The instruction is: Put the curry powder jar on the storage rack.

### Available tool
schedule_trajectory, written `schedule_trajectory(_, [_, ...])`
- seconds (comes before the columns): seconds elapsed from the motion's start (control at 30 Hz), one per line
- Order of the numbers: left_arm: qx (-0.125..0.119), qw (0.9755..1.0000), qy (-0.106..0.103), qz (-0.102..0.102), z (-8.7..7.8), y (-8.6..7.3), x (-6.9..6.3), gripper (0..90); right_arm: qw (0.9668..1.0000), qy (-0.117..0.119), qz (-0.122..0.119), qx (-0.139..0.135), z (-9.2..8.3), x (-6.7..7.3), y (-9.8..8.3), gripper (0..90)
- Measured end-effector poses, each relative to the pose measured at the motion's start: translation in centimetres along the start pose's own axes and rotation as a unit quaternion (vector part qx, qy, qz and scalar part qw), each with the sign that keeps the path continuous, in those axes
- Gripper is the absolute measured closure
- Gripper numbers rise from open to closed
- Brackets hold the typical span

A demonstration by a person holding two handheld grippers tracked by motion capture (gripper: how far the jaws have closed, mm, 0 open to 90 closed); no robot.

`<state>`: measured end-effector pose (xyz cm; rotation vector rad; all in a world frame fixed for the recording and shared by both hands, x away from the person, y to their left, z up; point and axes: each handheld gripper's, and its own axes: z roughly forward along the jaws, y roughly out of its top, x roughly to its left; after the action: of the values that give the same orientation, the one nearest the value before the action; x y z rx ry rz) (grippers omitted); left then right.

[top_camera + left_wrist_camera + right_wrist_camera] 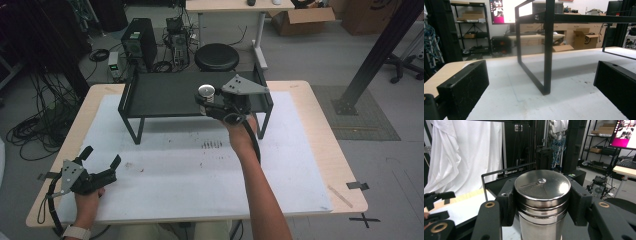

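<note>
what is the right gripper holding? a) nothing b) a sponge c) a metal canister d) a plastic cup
c: in the right gripper view the right gripper has its jaws pressed on both sides of a shiny metal canister with a flat lid, held at the black rack.

No text, label or brand can be read anywhere. The monitor (501, 11) is too blurred. The cardboard box (587, 40) carries an unreadable mark.
</note>
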<state>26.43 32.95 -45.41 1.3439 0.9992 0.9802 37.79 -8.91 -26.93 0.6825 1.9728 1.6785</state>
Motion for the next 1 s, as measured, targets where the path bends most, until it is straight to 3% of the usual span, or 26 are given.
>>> schedule_trajectory(0.5, [-0.001, 1.0000, 0.000, 0.001, 0.0, 0.0, 0.0, 0.2, 0.9997, -0.009, 0.023, -0.003, 3.7, -2.3, 1.1, 48.8])
schedule_trajectory(1.0, [-0.002, 1.0000, 0.000, 0.001, 0.0, 0.0, 0.0, 0.2, 0.9982, -0.034, 0.045, 0.022, 8.5, -3.8, 0.1, 48.8])
